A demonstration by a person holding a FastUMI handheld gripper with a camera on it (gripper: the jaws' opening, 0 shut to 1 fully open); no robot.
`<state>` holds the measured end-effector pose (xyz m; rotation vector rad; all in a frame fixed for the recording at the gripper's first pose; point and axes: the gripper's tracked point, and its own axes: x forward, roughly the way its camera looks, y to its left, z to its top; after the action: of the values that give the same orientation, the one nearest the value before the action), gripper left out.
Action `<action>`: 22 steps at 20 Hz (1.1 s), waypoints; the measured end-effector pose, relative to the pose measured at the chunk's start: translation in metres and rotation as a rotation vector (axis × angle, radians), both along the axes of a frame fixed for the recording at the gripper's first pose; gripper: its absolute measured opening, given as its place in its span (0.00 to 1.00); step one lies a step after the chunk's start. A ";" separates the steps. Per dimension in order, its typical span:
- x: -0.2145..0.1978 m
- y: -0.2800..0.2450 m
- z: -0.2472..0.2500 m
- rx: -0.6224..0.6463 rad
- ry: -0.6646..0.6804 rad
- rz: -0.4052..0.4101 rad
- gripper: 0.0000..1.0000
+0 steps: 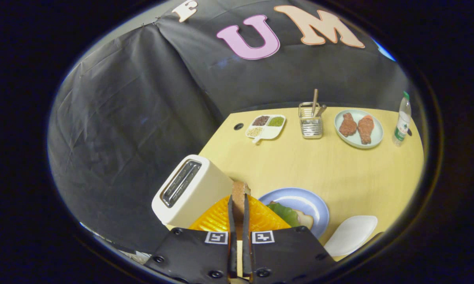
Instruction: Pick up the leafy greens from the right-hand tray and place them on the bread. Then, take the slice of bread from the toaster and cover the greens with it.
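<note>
Black cloth walls close in the booth behind a pale wooden worktop (pixel 331 165). The tongs (pixel 239 205) are clamped on a slice of bread (pixel 239 193), held edge-up with both fingers (pixel 231 221) pressing its faces, its crust top poking out just beyond the tips. At ten o'clock from the tips stands a cream toaster (pixel 191 193), its slot showing dark and tilted toward the camera. Under the fingers lies an orange ribbed tray (pixel 217 217).

At three o'clock from the tips sits a blue plate (pixel 304 201), carrying greens (pixel 284 213) laid over another slice of bread (pixel 306 219) whose edge peeks out at the greens' four o'clock side. A white tray (pixel 351 234) lies near the plate at its four o'clock.

Well beyond, toward the wall, a row of things: at twelve o'clock from the tips a white divided dish (pixel 266 126) of seeds, at one o'clock a metal holder (pixel 310 120) with sticks standing in it, then a pale plate (pixel 358 128) with two brown pieces of meat (pixel 356 127), and at two o'clock a bottle (pixel 402 120) with a green cap.
</note>
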<state>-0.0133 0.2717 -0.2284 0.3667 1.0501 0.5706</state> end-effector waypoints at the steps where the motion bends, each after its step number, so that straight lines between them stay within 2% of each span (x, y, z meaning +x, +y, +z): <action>1: 0.000 -0.003 -0.005 0.005 0.009 -0.008 0.08; 9: -0.012 -0.020 -0.047 0.050 0.100 -0.080 0.08; 14: -0.012 -0.041 -0.071 0.029 0.134 -0.122 0.08; 22: -0.006 -0.073 -0.097 -0.043 0.155 -0.147 0.09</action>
<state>-0.0195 0.1987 -0.3250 0.4516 1.1717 0.3916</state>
